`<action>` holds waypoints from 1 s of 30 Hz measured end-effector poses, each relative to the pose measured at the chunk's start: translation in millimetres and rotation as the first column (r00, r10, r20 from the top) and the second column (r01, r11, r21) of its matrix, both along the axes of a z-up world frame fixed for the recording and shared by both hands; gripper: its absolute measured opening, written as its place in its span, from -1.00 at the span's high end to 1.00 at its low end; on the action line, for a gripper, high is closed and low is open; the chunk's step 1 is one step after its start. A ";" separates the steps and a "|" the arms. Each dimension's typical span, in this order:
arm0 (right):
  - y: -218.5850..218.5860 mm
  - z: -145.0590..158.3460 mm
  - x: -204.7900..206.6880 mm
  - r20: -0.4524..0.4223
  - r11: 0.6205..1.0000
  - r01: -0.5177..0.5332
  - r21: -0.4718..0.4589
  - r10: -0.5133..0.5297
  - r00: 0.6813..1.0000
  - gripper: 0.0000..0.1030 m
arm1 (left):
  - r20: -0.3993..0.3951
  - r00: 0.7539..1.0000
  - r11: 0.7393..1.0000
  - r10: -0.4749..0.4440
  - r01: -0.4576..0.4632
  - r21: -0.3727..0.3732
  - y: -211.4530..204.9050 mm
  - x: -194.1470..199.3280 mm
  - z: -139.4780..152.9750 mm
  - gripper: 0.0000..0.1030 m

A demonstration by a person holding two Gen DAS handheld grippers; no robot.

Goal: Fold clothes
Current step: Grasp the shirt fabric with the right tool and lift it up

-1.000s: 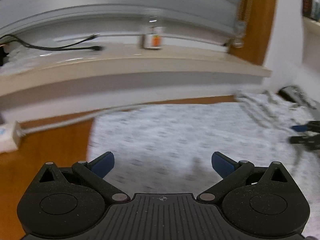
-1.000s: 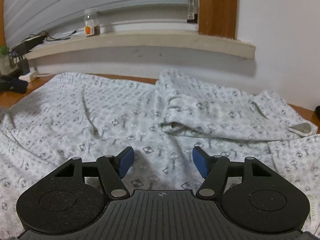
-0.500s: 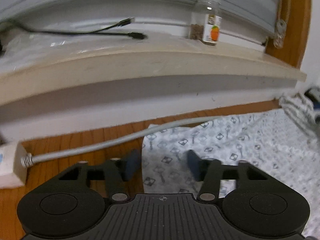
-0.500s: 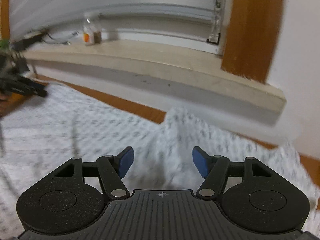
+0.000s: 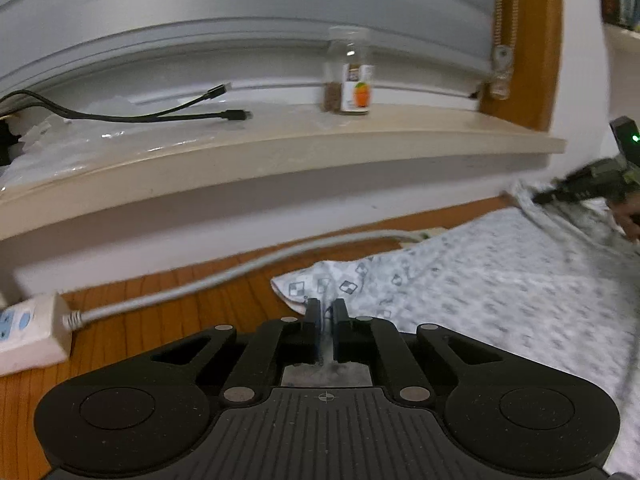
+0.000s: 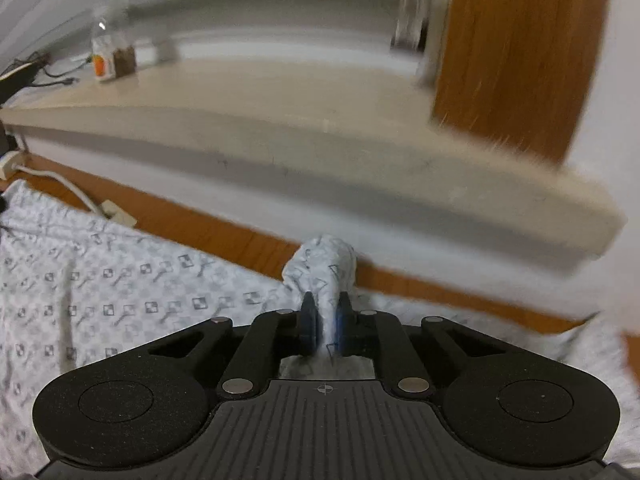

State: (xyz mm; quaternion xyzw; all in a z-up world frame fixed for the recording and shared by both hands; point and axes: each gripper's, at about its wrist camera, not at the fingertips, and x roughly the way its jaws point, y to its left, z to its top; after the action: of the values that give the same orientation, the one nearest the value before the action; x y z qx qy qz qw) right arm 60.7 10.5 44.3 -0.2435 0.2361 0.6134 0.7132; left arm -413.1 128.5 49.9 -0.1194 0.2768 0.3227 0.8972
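Note:
A white garment with a small grey check print lies spread on the wooden table. My left gripper is shut on its near left corner, which pokes out past the fingertips. In the right wrist view the same garment stretches to the left, and my right gripper is shut on a bunched fold of it that stands up between the fingers. The right gripper also shows at the far right of the left wrist view, holding the cloth edge.
A beige window sill runs above the table's back edge, with a small jar and black cables on it. A white power strip with a grey cord lies on the wooden table at left. A wooden window frame rises at right.
Both grippers went from open to shut on the garment. Each moved toward the back edge of the table by the sill, the left to the corner, the right to a fold.

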 end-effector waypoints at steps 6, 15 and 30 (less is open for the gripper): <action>-51.1 20.7 -4.1 0.001 0.997 -0.014 0.077 0.014 1.000 0.83 | -0.033 0.999 0.999 -0.033 0.033 -0.004 -12.5 0.8 7.0 0.79; -84.4 8.2 -5.8 0.013 0.999 -0.010 0.050 0.009 1.000 0.83 | -0.054 0.994 0.995 -0.093 0.095 0.030 25.7 35.5 14.6 -0.16; -100.5 -2.1 -1.7 0.007 0.996 -0.017 0.091 0.016 1.000 0.83 | -0.142 0.969 0.980 -0.200 0.197 -0.035 66.5 78.6 -22.1 -0.27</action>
State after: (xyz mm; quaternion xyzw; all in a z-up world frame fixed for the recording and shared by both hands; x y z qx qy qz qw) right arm 59.0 -90.1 42.2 -0.2146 0.2039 0.6287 0.7191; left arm -334.6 194.9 27.8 -0.0767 0.3551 0.2363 0.9012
